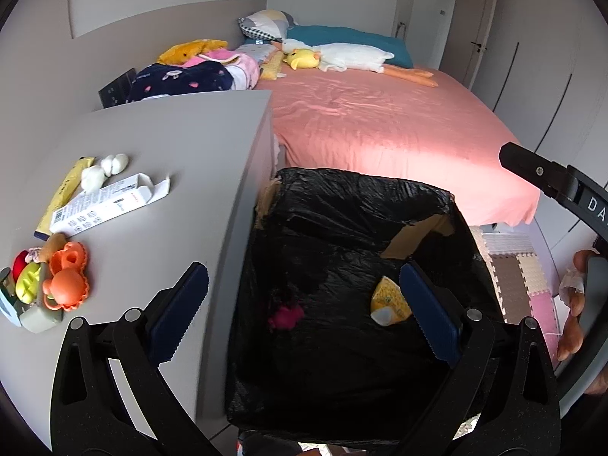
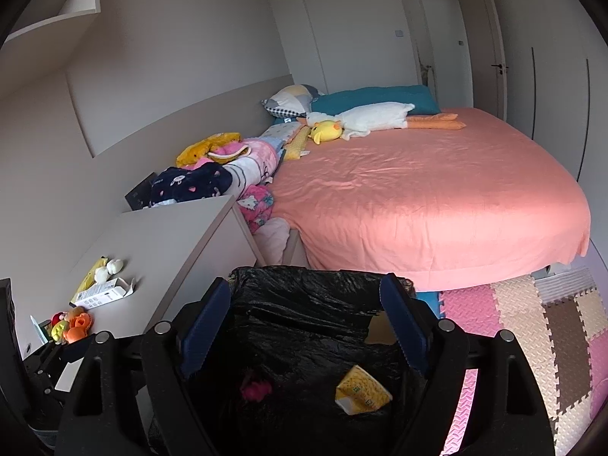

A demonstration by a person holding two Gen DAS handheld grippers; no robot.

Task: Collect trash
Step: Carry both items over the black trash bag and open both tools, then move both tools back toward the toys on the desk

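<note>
Right wrist: carton (image 2: 363,389) below spread jaws.

Only the white letters "DA" are legible, on the right tongs (image 1: 592,205) at the left-wrist view's edge; the print on the white box (image 1: 110,201) is too small.

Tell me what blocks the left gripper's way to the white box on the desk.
Nothing visible does. The left gripper is open over the lined bin; the white box lies uncovered on the desk, beside crumpled tissues.
</note>
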